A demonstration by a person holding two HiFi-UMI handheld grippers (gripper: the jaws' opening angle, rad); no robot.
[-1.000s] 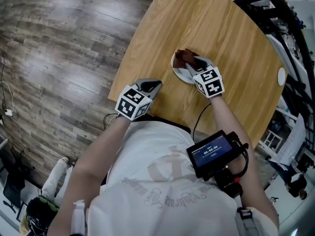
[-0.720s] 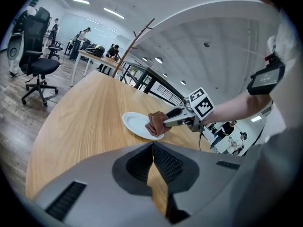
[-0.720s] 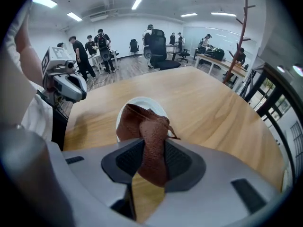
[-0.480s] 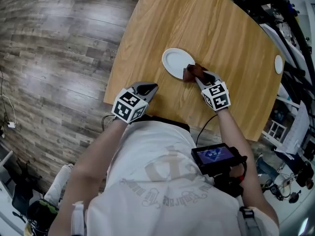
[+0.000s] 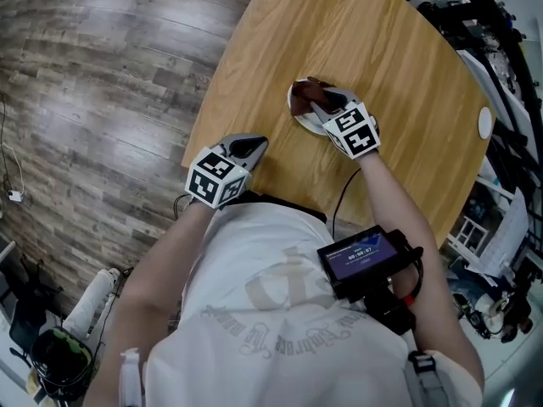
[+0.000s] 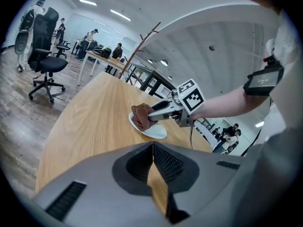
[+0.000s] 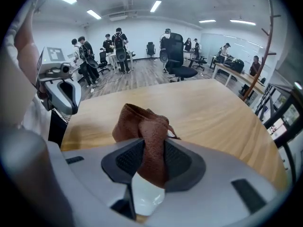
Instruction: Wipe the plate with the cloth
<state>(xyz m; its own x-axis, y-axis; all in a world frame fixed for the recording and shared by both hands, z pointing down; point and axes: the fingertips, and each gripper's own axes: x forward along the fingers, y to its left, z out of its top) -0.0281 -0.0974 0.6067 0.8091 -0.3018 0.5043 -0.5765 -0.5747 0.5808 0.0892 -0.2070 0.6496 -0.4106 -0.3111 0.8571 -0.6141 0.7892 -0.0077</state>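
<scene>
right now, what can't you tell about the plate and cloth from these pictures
- Plate surface, head view: mostly covered by the cloth and right gripper; clean or dirty, cannot tell.
- Plate, right gripper view: only a sliver shows under the jaws; the gripper's body hides the rest.
- White disc at the table edge, head view: too small to identify.

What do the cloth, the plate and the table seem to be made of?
Cloth: soft brown fabric, maybe suede-like microfibre; it looks matte, and it folds and bunches.
Plate: probably glazed ceramic, perhaps melamine; it is white and smooth with a slight sheen.
Table: wood or wood-look laminate; it shows light grain lines and a satin surface.
</scene>
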